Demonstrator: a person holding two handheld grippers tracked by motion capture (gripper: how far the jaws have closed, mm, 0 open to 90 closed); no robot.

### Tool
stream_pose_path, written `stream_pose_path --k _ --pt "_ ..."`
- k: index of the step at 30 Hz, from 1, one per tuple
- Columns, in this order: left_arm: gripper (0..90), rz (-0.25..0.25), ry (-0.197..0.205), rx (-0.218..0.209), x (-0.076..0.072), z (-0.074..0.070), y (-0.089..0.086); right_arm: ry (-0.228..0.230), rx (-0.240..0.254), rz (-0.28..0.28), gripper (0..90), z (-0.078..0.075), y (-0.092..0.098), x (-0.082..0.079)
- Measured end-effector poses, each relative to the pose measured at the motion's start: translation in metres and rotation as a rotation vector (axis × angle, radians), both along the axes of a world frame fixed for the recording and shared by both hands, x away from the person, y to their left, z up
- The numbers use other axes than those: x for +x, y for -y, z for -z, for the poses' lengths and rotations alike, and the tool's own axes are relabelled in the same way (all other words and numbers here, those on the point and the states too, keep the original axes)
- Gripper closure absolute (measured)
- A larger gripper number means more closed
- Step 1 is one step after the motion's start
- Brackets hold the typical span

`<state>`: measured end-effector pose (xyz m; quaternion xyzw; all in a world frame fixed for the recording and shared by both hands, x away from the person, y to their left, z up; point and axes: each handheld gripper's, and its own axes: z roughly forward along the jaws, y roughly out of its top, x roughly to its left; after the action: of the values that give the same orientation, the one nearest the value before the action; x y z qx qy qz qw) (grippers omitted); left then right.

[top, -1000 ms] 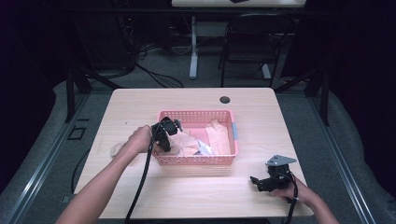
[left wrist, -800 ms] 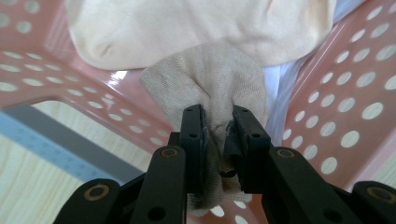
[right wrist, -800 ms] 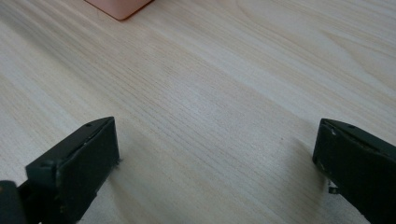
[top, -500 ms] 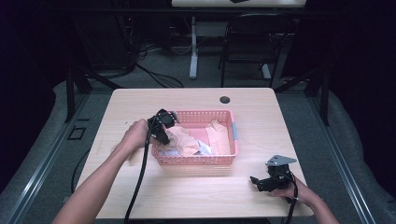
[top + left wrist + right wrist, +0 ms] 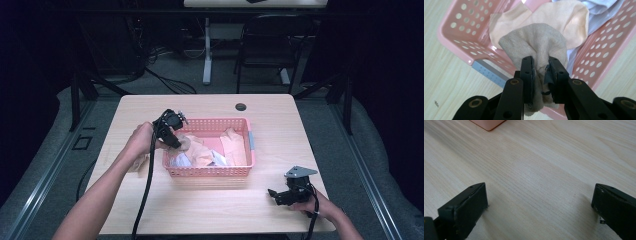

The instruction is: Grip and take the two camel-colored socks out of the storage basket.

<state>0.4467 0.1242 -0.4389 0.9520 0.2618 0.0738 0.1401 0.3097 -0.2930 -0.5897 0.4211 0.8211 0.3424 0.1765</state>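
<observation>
A pale wooden table (image 5: 210, 210) with rounded corners carries a pink perforated plastic basket (image 5: 210, 171), which sits a little toward the 9 o'clock side of the table's middle. Inside the basket lie crumpled cloths — peach-coloured fabric pieces (image 5: 235, 145) and a white-and-lilac bit of cloth (image 5: 180, 161) near its 7 o'clock corner.

The left hand-held gripper (image 5: 172, 140) hangs over the basket's 9 o'clock rim, held by the person's left hand (image 5: 141, 142), with its black cable (image 5: 147, 195) trailing down toward 6 o'clock. In the left gripper view its two black jaws are closed nearly together on a bunched beige knitted cloth (image 5: 536, 47), pinching a fold of it; the cloth balloons out beyond the jaw tips and droops over the basket's corner (image 5: 466, 32). Beyond it lies a peach cloth (image 5: 564, 17), with pale bluish-white fabric at the frame's 1 o'clock.

The right hand-held gripper (image 5: 277, 196) rests low at the table's 5 o'clock area, well apart from the basket, in the person's right hand (image 5: 325, 206) (a grey three-cornered plate (image 5: 300, 172) tops it). Its jaws are spread wide and hold nothing — in the right gripper view bare wood grain (image 5: 536, 177) lies between them, and a corner of the pink basket (image 5: 487, 123) peeks in at 11 o'clock.

A small dark round disc (image 5: 241, 107) sits near the table's 12 o'clock edge.
</observation>
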Motion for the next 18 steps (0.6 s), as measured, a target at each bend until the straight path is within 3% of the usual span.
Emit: stream_pose_path --k 18 --pt "75.3 -0.057 0.068 -0.099 -0.002 -0.042 -0.035 0.0 0.0 0.0 0.0 0.0 0.0 0.0"
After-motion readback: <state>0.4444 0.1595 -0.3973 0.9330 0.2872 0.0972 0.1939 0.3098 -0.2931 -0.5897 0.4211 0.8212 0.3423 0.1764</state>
